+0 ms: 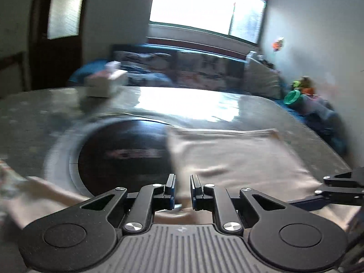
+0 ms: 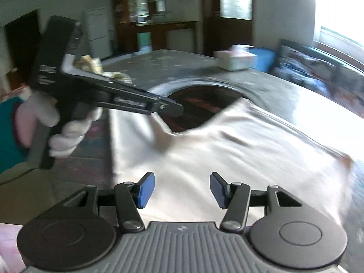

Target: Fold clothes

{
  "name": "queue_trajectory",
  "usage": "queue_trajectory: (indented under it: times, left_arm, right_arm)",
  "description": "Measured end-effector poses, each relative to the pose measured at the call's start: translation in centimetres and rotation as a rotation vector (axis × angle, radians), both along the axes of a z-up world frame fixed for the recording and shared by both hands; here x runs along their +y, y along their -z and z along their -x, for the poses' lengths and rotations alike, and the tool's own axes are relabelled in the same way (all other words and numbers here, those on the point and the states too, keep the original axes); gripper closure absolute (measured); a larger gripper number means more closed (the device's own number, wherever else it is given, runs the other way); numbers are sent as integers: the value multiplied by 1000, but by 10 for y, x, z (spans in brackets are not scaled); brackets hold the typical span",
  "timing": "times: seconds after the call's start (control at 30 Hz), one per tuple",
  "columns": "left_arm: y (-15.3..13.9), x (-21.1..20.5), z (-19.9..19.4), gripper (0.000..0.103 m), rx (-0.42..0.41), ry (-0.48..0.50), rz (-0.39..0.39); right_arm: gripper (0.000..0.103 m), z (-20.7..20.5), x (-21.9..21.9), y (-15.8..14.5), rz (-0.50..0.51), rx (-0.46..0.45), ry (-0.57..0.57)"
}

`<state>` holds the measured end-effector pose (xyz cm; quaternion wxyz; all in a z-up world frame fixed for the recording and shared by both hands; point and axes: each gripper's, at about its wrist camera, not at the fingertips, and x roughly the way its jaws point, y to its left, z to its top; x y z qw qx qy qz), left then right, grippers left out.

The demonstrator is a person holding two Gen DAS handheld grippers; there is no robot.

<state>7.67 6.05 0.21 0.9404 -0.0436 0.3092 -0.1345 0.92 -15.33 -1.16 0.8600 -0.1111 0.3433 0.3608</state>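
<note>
Blue-padded right gripper [image 2: 182,190] hovers wide apart, holding nothing, over the pale beige thin-fabric garment [image 2: 227,154] spread across the frame's centre on the grey glossy counter [image 2: 182,68]. Left gripper [image 1: 182,187], jaws narrowed, seems to pinch a fold of cloth; blur leaves doubt. Looks light, limp, perhaps slippery: take it at an edge or corner, not mid-panel.

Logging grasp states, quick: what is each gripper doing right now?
Left gripper: nearly closed, pinching the beige cloth.
Right gripper: open, empty, over the cloth.
</note>
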Motion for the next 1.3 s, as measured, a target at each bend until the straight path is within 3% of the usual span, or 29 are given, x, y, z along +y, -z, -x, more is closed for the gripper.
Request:
queue_trajectory:
  times: [0.1, 0.27, 0.4, 0.53, 0.63, 0.73, 0.9, 1.1, 1.3]
  left_arm:
    - [10, -19, -12, 88, 18, 45, 9]
    - [32, -20, -30, 89, 93, -15, -56]
    - [24, -10, -29, 87, 93, -20, -29]
    - [14, -31, -33, 82, 51, 34, -28]
    - [19, -44, -47, 82, 64, 63, -15]
    - [31, -47, -66, 82, 107, 30, -30]
    - [30, -34, -78, 82, 114, -11, 7]
    - [33, -33, -104, 80, 127, -35, -35]
    - [30, -19, -128, 79, 139, -65, 38]
  right_arm:
    - [47, 0, -21, 5, -7, 10, 72]
    - [46, 2, -50, 13, -18, 33, 153]
    - [46, 2, -65, 17, -38, 43, 187]
    - [44, 2, -75, 18, -56, 43, 199]
    - [43, 1, -77, 21, -63, 52, 203]
    - [43, 0, -77, 24, -65, 65, 201]
    - [43, -2, -78, 29, -70, 84, 201]
    - [42, -3, -80, 30, -82, 90, 198]
    - [42, -4, -81, 31, -85, 93, 193]
